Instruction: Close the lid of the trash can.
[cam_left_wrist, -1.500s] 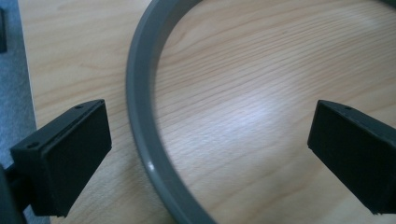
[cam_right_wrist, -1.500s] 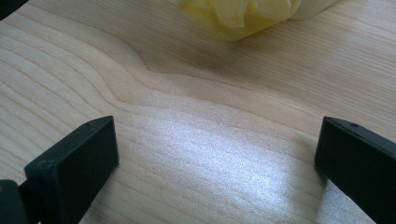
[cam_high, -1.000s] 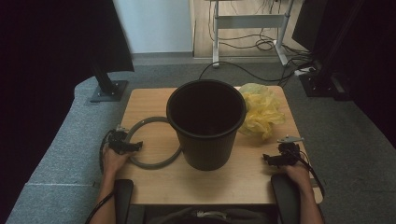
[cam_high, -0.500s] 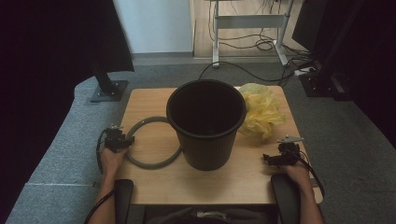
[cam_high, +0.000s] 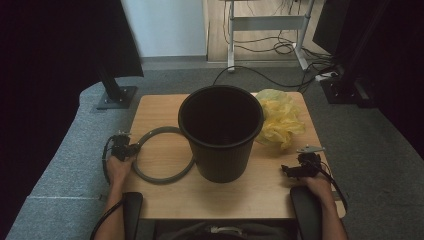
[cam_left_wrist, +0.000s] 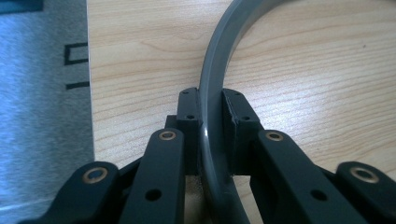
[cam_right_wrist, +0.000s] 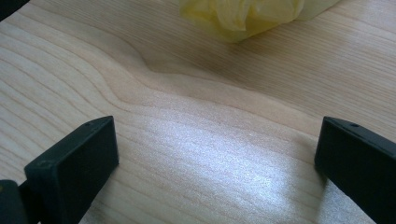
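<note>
We find the left gripper (cam_left_wrist: 211, 116) just closed onto the grey ring (cam_high: 159, 175), which lies flat just left of the black bucket (cam_high: 221, 132); pad contact appears firm. Right gripper (cam_right_wrist: 215, 158) rests right of the bucket, jaws wide apart, near the yellow bag (cam_high: 280, 120).

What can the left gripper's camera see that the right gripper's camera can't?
The left gripper view has the left gripper with its jaws, which have just been closing, pressed on the grey ring, plus grey carpet beside the table. The right gripper view has the right gripper open over bare wood, and the yellow bag farther off. Both show the wooden table.
</note>
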